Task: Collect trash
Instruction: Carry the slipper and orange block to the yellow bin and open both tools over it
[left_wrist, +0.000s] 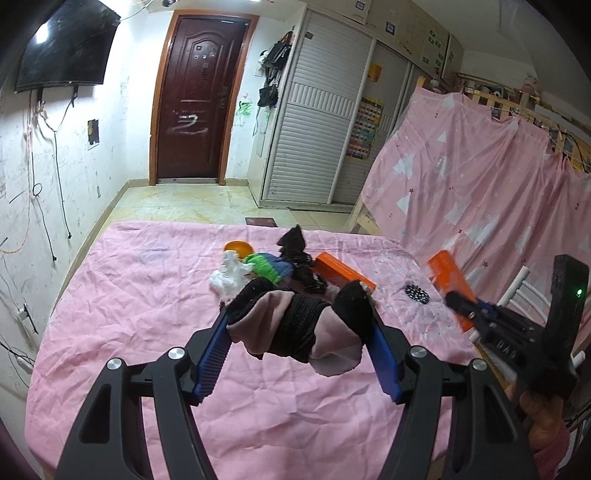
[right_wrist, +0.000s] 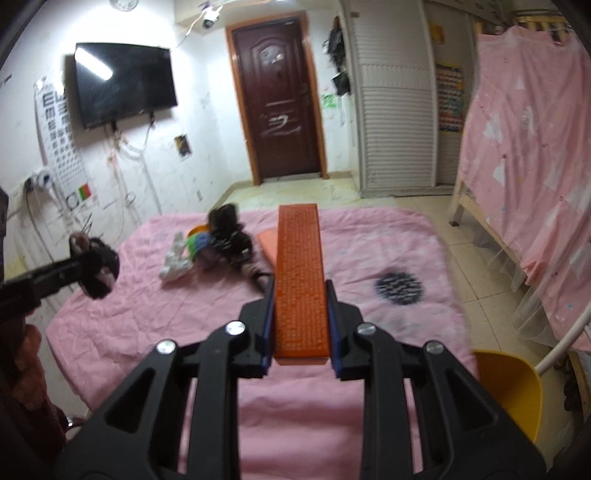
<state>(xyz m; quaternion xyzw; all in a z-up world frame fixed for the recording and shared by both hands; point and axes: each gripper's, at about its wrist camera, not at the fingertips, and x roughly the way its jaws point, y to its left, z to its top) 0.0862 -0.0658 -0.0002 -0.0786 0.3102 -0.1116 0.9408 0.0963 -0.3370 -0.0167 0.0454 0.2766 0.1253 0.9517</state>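
Beyond the jaws a dark brown door (left_wrist: 199, 99) stands shut; up to their left hangs a black television (right_wrist: 123, 83), to their right a louvred white wardrobe (left_wrist: 321, 122) and a pink curtain (right_wrist: 532, 147)

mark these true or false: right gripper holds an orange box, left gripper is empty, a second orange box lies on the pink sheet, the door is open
1. The right gripper holds an orange box. True.
2. The left gripper is empty. False: it grips a pink and black sock bundle.
3. A second orange box lies on the pink sheet. True.
4. The door is open. False: it is closed.
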